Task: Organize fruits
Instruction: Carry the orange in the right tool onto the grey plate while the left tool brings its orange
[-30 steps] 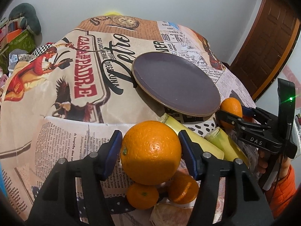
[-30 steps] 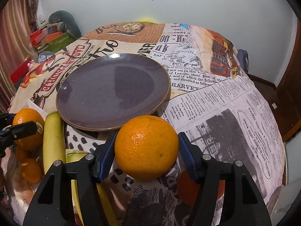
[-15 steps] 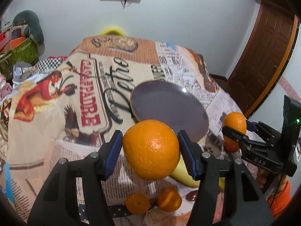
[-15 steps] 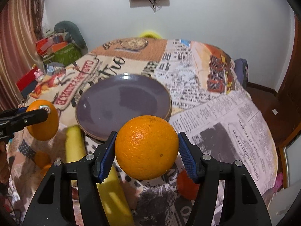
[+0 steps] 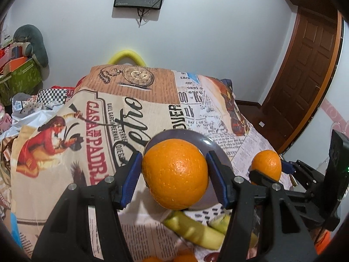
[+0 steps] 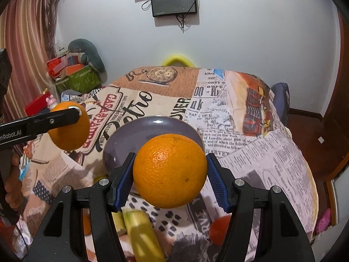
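Observation:
My left gripper (image 5: pixel 175 172) is shut on a large orange (image 5: pixel 175 172), held high above the table; it also shows in the right wrist view (image 6: pixel 69 128). My right gripper (image 6: pixel 170 171) is shut on a second orange (image 6: pixel 170 171), also raised; it shows in the left wrist view (image 5: pixel 266 164). A dark purple plate (image 6: pixel 150 131) lies on the tablecloth beyond both oranges, partly hidden by them (image 5: pixel 209 144). Yellow-green bananas (image 5: pixel 194 232) lie on the table below the grippers (image 6: pixel 141 238).
Small mandarins (image 5: pixel 185 257) and another orange fruit (image 6: pixel 219 229) lie near the table's front edge. The table wears a printed newspaper-style cloth (image 6: pixel 250 148). Boxes and clutter (image 6: pixel 74 74) stand at the far left, a wooden door (image 5: pixel 305 76) at the right.
Both grippers have risen well above the table with their oranges held. The plate and bananas now look smaller and lower in both views.

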Demonstrator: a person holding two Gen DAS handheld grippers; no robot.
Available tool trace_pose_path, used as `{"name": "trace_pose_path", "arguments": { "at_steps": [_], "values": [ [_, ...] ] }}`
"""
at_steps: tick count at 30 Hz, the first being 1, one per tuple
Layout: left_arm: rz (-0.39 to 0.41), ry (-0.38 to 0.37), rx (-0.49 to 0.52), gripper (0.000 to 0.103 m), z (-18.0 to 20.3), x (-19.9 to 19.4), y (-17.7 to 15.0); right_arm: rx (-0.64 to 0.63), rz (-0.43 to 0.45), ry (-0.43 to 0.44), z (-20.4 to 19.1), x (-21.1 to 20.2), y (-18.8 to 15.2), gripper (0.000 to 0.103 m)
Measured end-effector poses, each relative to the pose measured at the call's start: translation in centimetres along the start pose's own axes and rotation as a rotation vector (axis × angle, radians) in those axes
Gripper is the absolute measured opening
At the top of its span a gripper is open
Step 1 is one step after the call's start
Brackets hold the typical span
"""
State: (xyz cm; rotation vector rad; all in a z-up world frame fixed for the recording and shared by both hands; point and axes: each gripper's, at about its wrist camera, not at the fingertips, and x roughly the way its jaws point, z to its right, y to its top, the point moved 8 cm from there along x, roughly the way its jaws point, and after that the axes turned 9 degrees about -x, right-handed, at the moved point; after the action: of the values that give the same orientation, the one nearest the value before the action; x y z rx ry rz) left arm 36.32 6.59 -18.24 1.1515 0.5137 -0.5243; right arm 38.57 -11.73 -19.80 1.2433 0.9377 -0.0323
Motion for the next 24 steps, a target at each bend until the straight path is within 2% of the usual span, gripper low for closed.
{"name": "trace_pose_path", "arguments": {
  "at_steps": [13,24],
  "values": [
    [-0.055,0.01,-0.025,0.06,-1.1,6.0,1.3,0.005,-0.018,-0.013,0.8,4.2,1.8,0.06],
    [-0.136,0.045,-0.005,0.06,-1.6,11.1,0.9,-0.029,-0.089,-0.033,1.3,8.7,1.8,0.06]
  ]
}}
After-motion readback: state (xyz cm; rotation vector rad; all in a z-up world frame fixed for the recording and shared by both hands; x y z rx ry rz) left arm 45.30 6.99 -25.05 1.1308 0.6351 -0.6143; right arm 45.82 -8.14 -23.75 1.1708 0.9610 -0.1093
